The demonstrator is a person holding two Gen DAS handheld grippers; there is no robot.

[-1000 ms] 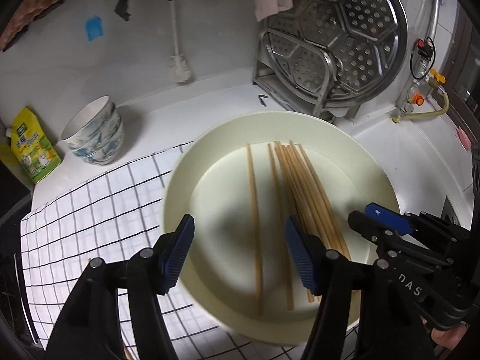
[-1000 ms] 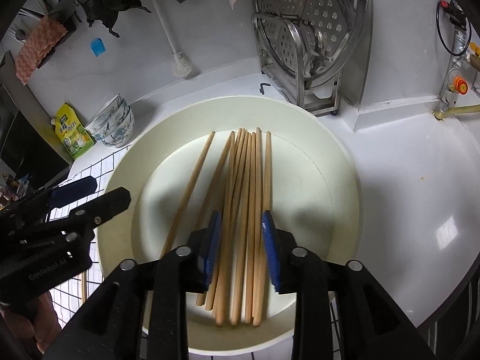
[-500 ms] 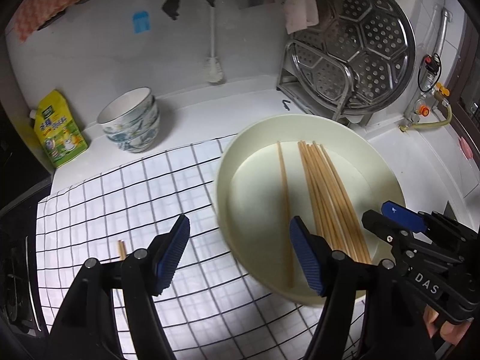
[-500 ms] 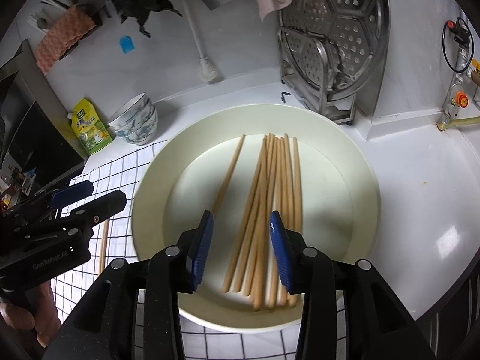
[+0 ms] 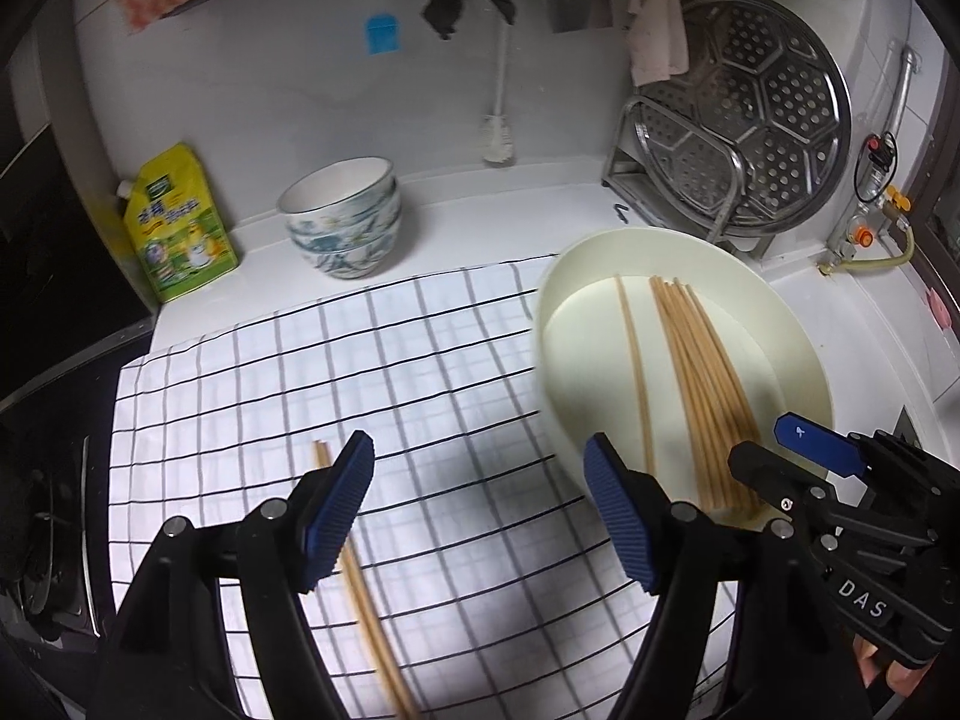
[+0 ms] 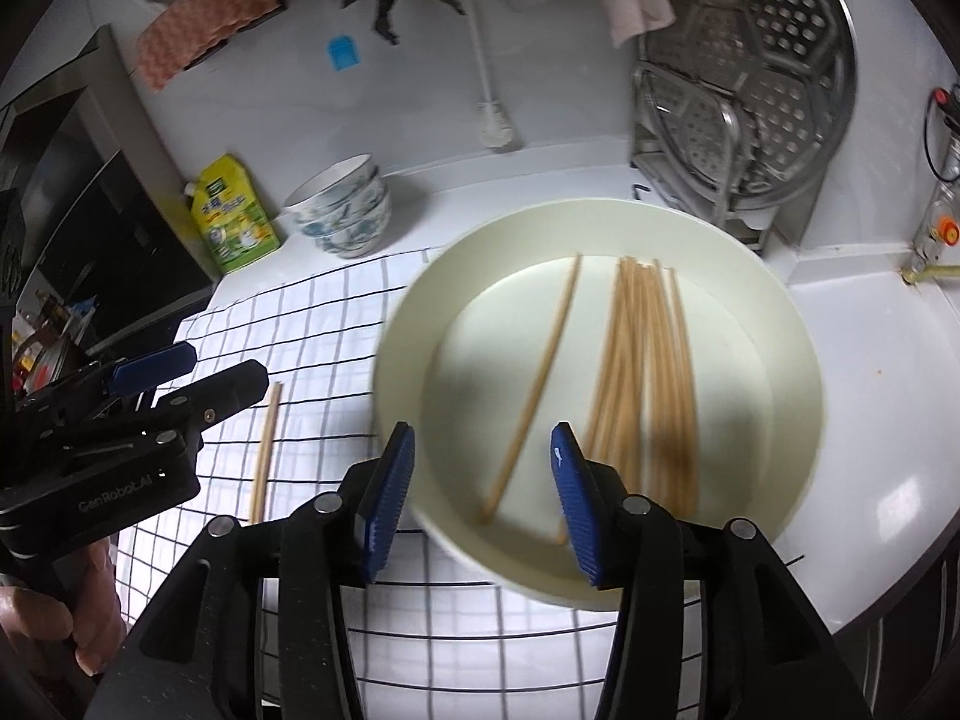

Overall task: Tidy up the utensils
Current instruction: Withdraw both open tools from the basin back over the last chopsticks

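Note:
A cream basin (image 5: 798,354) (image 6: 798,324) holds a bundle of wooden chopsticks (image 5: 702,384) (image 6: 648,372) and one separate chopstick (image 5: 633,360) (image 6: 540,384). A pair of chopsticks (image 5: 360,588) (image 6: 267,450) lies on the checked cloth (image 5: 288,372) (image 6: 312,324) left of the basin. My left gripper (image 5: 480,510) is open and empty above the cloth, its left finger over the loose pair. My right gripper (image 6: 480,498) is open and empty over the basin's near left rim. Each gripper shows in the other's view: the right one (image 5: 810,450) and the left one (image 6: 180,372).
Stacked patterned bowls (image 5: 342,216) (image 6: 342,210) and a yellow pouch (image 5: 174,228) (image 6: 231,210) stand at the back left. A steel rack with a perforated steamer tray (image 5: 750,120) (image 6: 744,90) stands at the back right. A dark stove (image 5: 42,480) borders the cloth's left edge.
Both grippers have pulled back and moved left, away from the basin. The right gripper has opened wider, off the bundle. The loose chopstick pair on the cloth has come into view.

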